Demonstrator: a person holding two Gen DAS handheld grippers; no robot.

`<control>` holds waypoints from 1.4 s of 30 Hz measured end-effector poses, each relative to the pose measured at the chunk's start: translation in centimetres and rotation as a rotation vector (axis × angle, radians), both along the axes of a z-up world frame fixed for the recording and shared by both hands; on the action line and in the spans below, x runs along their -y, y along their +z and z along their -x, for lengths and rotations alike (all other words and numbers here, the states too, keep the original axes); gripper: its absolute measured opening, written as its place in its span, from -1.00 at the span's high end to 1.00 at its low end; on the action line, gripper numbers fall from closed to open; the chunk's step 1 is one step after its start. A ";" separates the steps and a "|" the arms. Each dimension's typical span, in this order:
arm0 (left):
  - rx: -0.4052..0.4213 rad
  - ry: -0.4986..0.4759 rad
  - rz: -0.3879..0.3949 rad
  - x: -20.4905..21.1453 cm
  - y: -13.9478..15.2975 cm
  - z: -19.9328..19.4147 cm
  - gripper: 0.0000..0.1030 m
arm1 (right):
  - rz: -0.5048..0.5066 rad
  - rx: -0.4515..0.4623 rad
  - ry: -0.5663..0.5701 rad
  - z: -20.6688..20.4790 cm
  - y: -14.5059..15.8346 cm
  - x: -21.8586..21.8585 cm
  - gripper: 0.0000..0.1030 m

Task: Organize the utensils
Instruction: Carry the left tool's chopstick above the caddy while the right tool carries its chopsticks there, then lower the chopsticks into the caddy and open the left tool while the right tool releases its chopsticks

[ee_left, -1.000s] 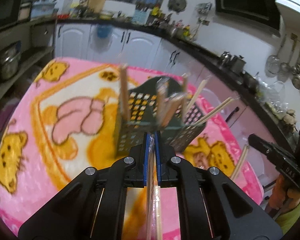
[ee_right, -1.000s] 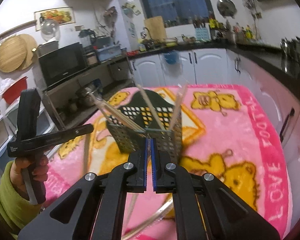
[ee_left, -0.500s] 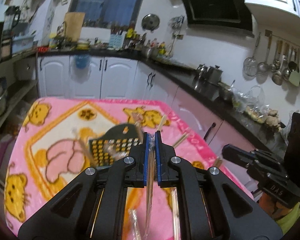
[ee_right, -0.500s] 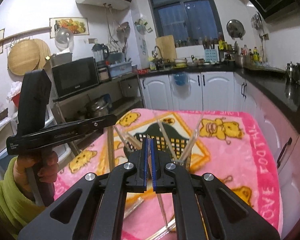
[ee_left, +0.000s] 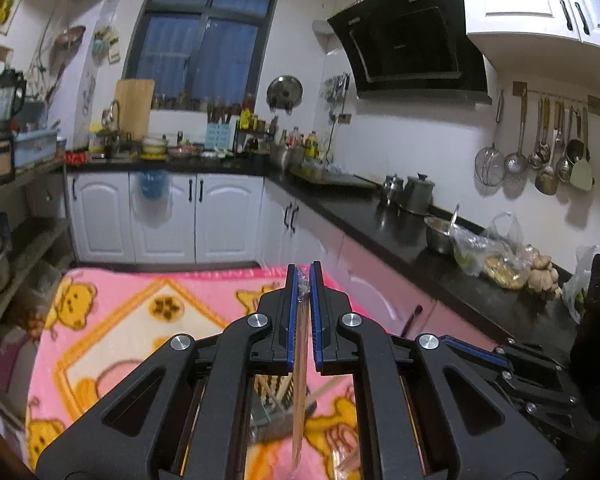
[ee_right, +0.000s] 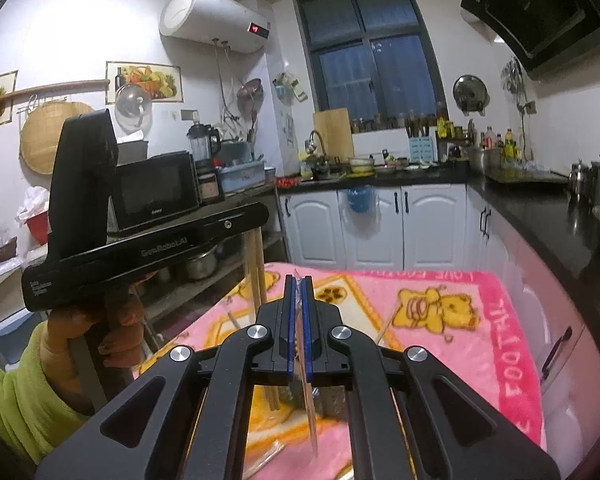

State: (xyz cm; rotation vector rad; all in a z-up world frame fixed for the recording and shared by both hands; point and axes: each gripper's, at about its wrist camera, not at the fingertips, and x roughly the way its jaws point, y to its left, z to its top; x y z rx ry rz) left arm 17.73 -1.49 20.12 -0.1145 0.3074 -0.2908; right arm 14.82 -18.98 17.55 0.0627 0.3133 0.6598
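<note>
My left gripper is shut on a pair of wrapped wooden chopsticks that hangs down between its fingers. My right gripper is shut on another clear-wrapped chopstick pair that hangs below it. The dark mesh utensil holder with several chopsticks in it shows only in part beneath each gripper; it also shows in the right wrist view. Both grippers are raised above the pink bear blanket. The left gripper's body shows at left in the right wrist view, with chopsticks hanging from it.
The blanket-covered table stands in a kitchen. A black counter with pots and bags runs along the right. White cabinets stand behind. A shelf with a microwave is at the left. Loose wrapped chopsticks lie on the blanket.
Both grippers have risen and tilted up, each lifting its chopsticks. The holder has dropped from the middle of both views to below the fingers.
</note>
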 end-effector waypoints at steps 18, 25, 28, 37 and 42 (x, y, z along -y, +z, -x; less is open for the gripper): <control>0.060 0.103 0.048 -2.2 2.1 -4.8 0.94 | -0.031 0.045 -0.020 -5.7 4.3 -2.2 0.93; 0.078 0.156 0.049 -3.8 1.8 -6.0 0.94 | -0.036 0.039 -0.026 -8.6 4.7 -3.6 0.93; 0.075 0.188 0.049 -4.9 1.2 -6.7 0.94 | -0.031 0.025 -0.025 -9.9 4.1 -4.3 0.93; 0.039 0.227 0.030 -6.9 -1.5 -8.6 0.94 | -0.023 -0.036 0.015 -12.4 1.9 -6.7 0.93; 0.019 0.227 0.026 -7.7 -3.1 -9.2 0.94 | -0.008 -0.064 0.030 -13.3 0.5 -8.0 0.93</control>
